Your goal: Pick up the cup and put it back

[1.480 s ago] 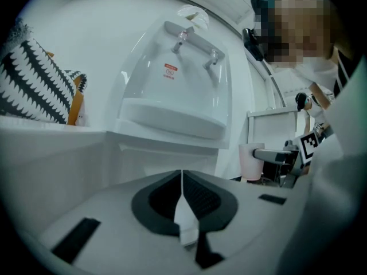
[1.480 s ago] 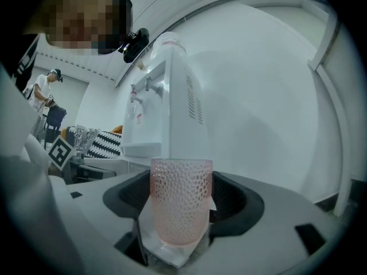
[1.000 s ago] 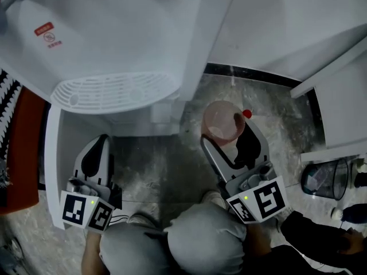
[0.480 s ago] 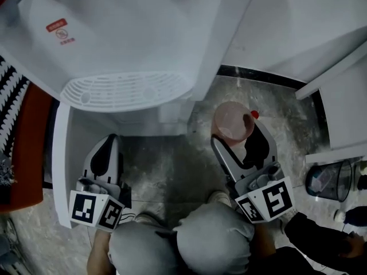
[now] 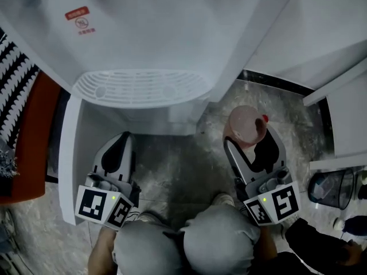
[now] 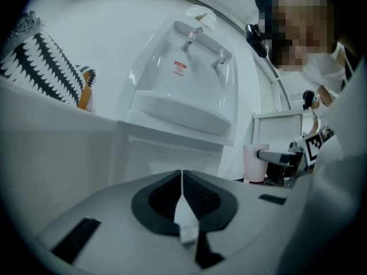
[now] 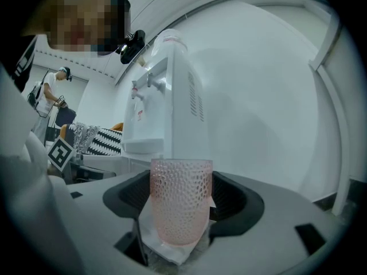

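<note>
A pink dimpled cup [image 5: 245,125] stands upright between the jaws of my right gripper [image 5: 250,135], which is shut on it, to the right of the white water dispenser [image 5: 149,33]. In the right gripper view the cup [image 7: 180,188] fills the gap between the dark jaw pads of my right gripper [image 7: 181,211]. My left gripper [image 5: 118,151] is shut and holds nothing, below the dispenser's grilled drip tray [image 5: 140,87]. The left gripper view shows my left gripper [image 6: 182,195] with its jaws pressed together, and the cup [image 6: 252,162] off to the right.
A white wall panel [image 5: 321,33] stands close on the right. A dark bin [image 5: 328,189] sits on the marbled floor [image 5: 178,165] at far right. A red seat with a black-and-white cushion [image 5: 20,90] is on the left. The person's knees [image 5: 189,245] are just behind the grippers.
Both grippers and the held cup have drifted right and lower in the head view. The dispenser now fills more of the top. The right gripper's hold on the cup is unchanged.
</note>
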